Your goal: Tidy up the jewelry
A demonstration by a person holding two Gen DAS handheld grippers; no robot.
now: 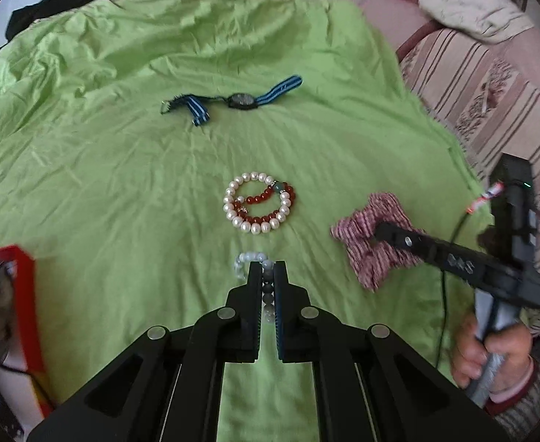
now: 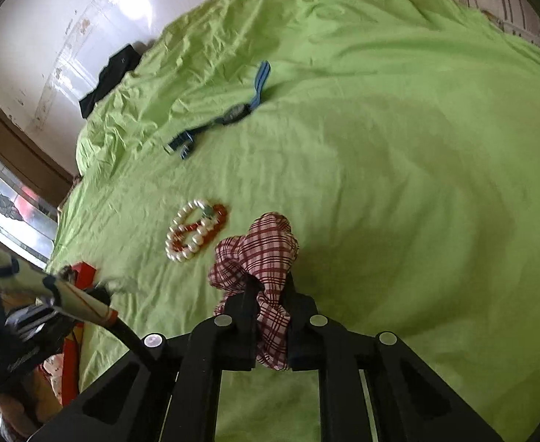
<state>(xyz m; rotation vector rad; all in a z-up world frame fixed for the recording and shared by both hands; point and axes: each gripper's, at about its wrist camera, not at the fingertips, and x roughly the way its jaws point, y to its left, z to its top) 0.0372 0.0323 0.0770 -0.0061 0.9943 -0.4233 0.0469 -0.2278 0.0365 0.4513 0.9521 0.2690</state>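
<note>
My left gripper [image 1: 268,269] is shut on a pale grey-blue bead bracelet [image 1: 246,259], held just above the green cloth [image 1: 104,169]. Beyond it a white pearl bracelet [image 1: 233,210] and a red bead bracelet [image 1: 270,197] lie overlapped; both show in the right wrist view, the pearl bracelet [image 2: 178,245] and the red one [image 2: 221,213]. A watch with a blue striped strap [image 1: 242,100] lies farther back and also shows in the right wrist view [image 2: 233,114]. My right gripper [image 2: 270,287] is shut on a red plaid scrunchie [image 2: 266,243], seen at right in the left wrist view [image 1: 365,246].
A red-edged open box [image 1: 26,294] stands at the near left and shows in the right wrist view [image 2: 82,272]. A black garment [image 1: 59,0] lies at the cloth's far left. A striped sofa with a cushion [image 1: 491,73] borders the right side.
</note>
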